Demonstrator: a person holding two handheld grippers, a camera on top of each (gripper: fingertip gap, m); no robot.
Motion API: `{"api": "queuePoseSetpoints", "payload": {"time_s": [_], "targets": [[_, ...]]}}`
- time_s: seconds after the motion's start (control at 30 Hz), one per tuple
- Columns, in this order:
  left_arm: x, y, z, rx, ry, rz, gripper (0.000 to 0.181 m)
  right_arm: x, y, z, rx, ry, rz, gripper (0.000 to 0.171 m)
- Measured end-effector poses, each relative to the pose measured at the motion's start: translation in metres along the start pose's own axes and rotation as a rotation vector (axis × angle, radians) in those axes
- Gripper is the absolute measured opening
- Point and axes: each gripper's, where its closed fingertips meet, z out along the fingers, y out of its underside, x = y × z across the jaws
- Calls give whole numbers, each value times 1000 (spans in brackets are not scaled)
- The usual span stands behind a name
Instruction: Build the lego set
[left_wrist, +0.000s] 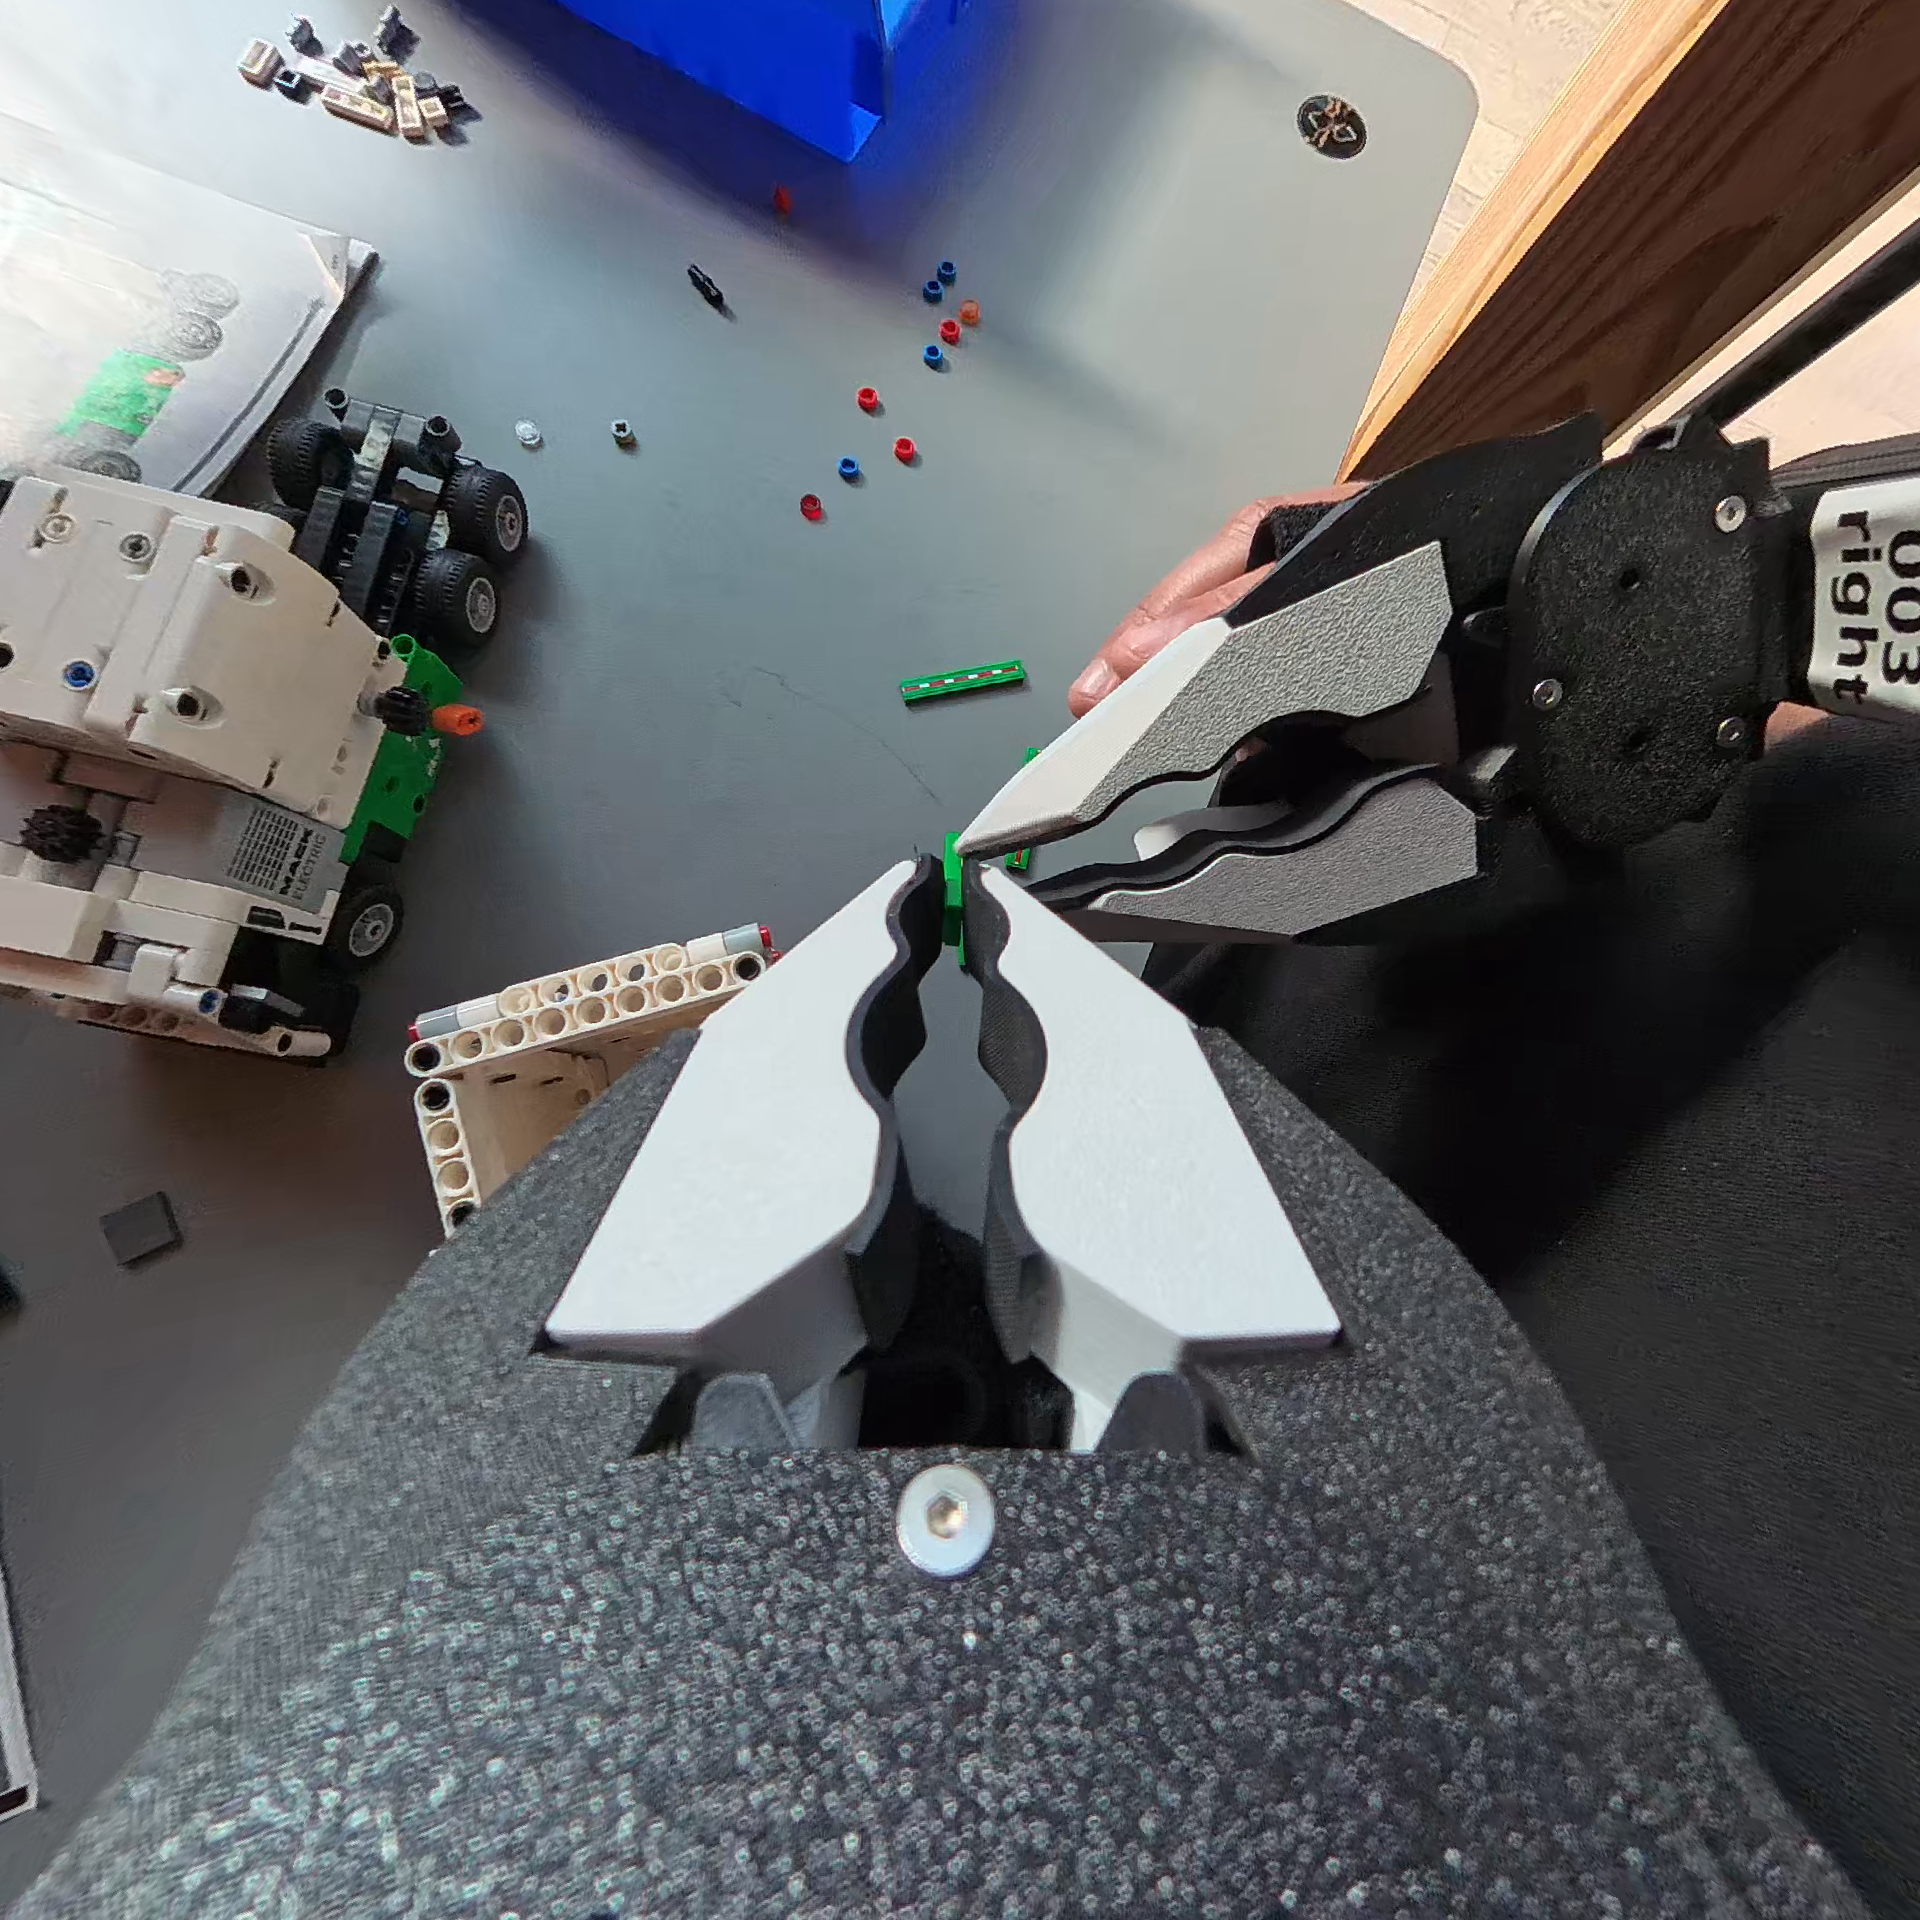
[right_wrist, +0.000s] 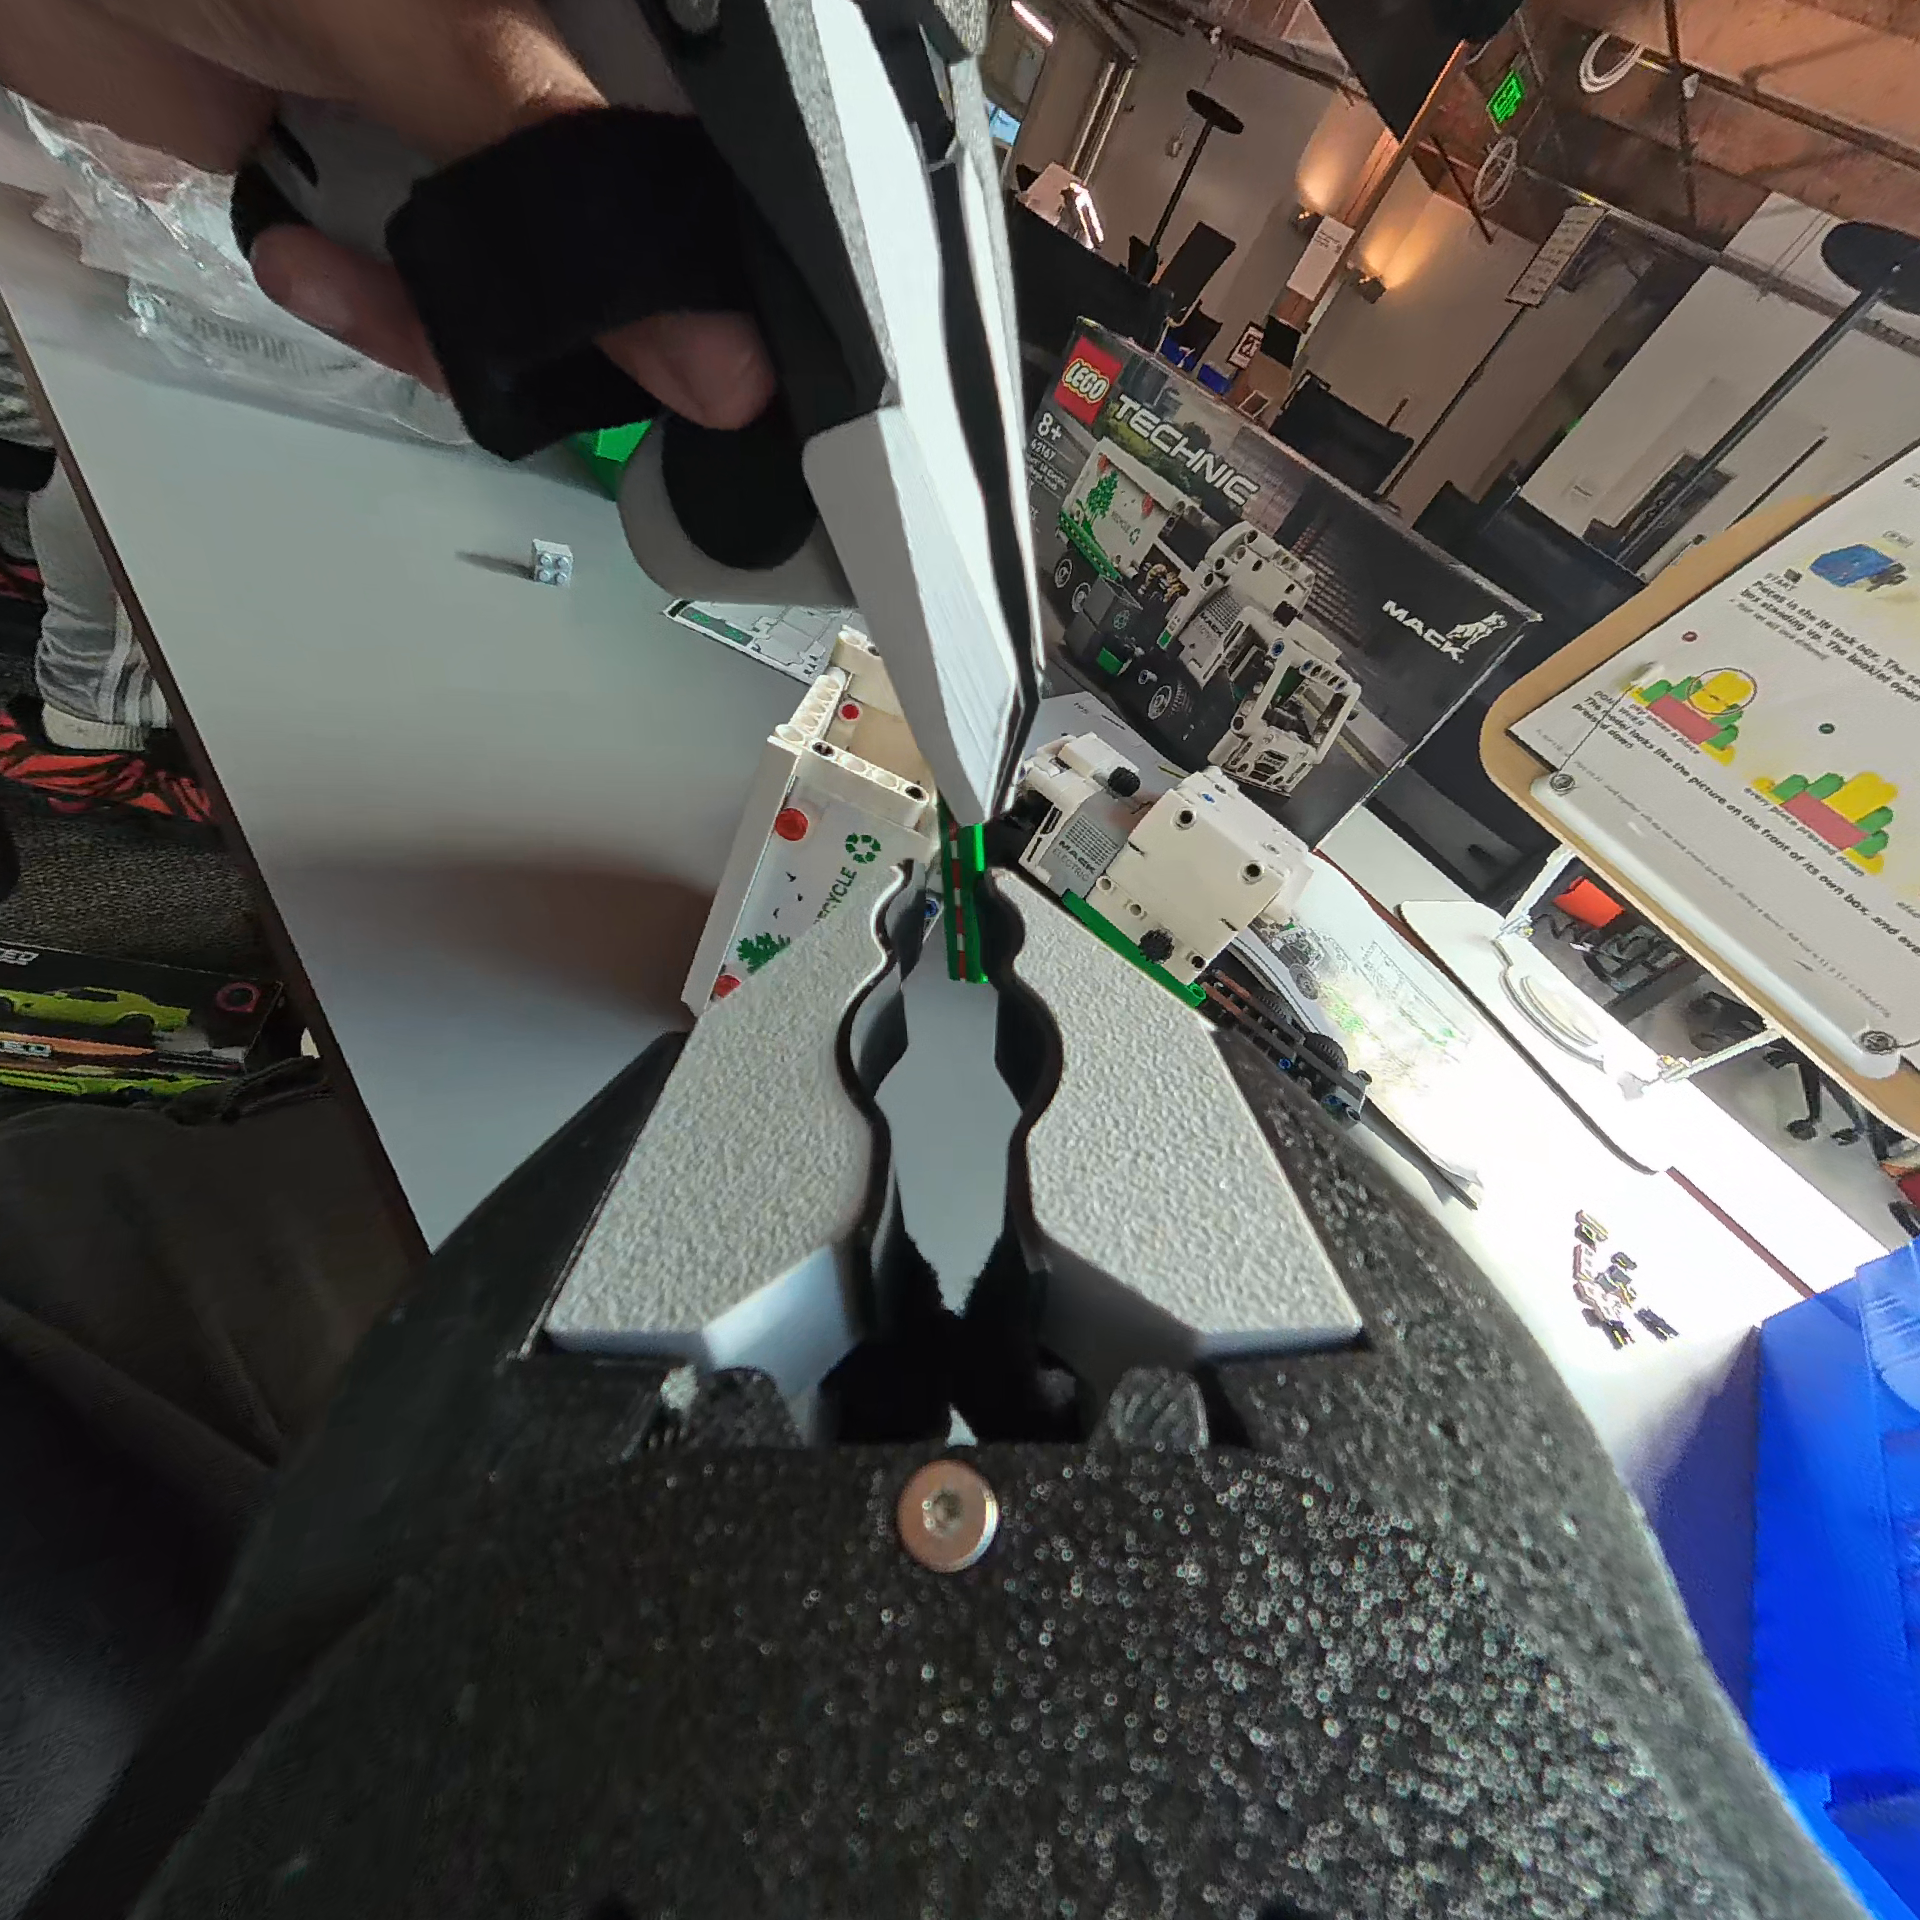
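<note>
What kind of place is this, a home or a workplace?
Probably a shared open-plan workplace or lab, not a home. Behind the grey table stand rows of desks with dark monitors, an exposed ceiling with a lit green exit sign, and a mounted instruction board.

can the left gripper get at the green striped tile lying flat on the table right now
Probably not yet: the left gripper is shut on a green piece. The striped tile itself lies bare on the table.

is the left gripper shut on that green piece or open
Shut: the left gripper has its fingertips pinching the green piece, with the right gripper touching it.
</note>
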Motion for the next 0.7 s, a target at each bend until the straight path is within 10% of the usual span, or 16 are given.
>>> {"api": "queuePoseSetpoints", "payload": {"time_s": [0.7], "targets": [[0, 2, 5, -3, 32, -99, 1, 1, 4, 3, -23, 43, -56, 7]]}}
